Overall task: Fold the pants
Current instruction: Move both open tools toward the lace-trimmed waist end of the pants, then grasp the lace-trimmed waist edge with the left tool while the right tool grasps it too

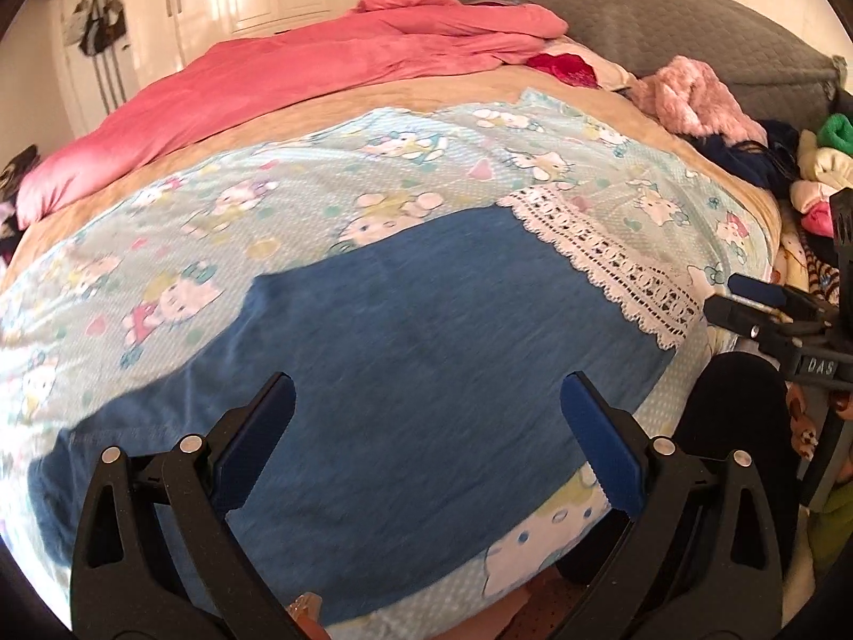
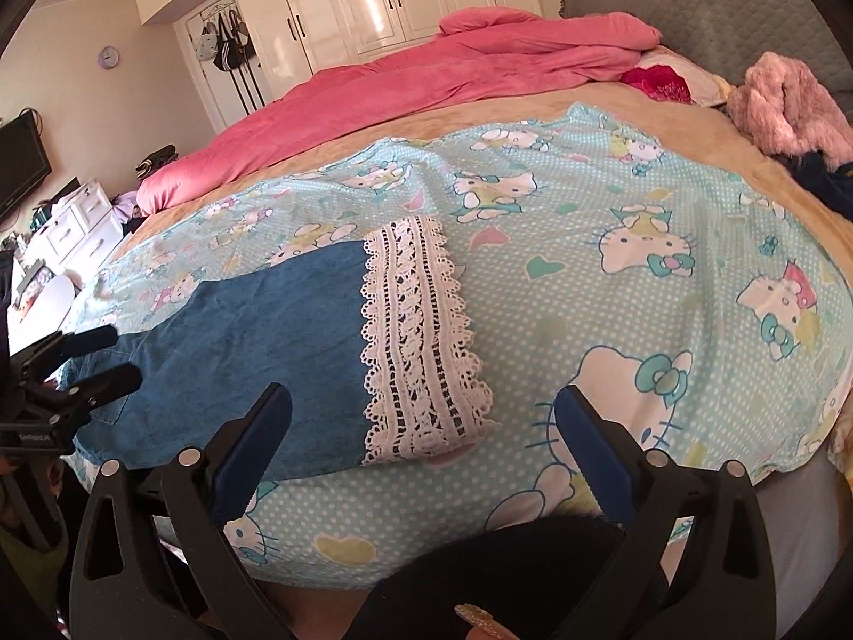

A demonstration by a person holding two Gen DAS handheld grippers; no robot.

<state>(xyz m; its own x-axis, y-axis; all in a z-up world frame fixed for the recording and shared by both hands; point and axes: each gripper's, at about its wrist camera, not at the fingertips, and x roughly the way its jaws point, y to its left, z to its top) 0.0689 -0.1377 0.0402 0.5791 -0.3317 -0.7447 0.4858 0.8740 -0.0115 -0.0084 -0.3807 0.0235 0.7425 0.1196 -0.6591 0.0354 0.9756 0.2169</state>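
Pants [image 2: 240, 352] lay flat on sheet [image 2: 613, 277], lace hem [image 2: 416, 341] at 12 o'clock of right hand-held gripper [image 2: 424, 437]. Left hand-held gripper [image 1: 426, 418] hovered over denim. Both spread apart, empty. Step, by judgement: fold pending. Next: pinch hem, carry toward waist.

Pants [image 1: 373, 330] flat on printed sheet [image 1: 160, 245], lace hem [image 1: 602, 256] at right, duvet [image 1: 298, 69] behind, clothes pile [image 1: 693, 101] far right

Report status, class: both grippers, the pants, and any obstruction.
Left gripper open over the pants. Right gripper open, empty, near the lace hem. Pants flat on the cartoon sheet. Nothing blocking.
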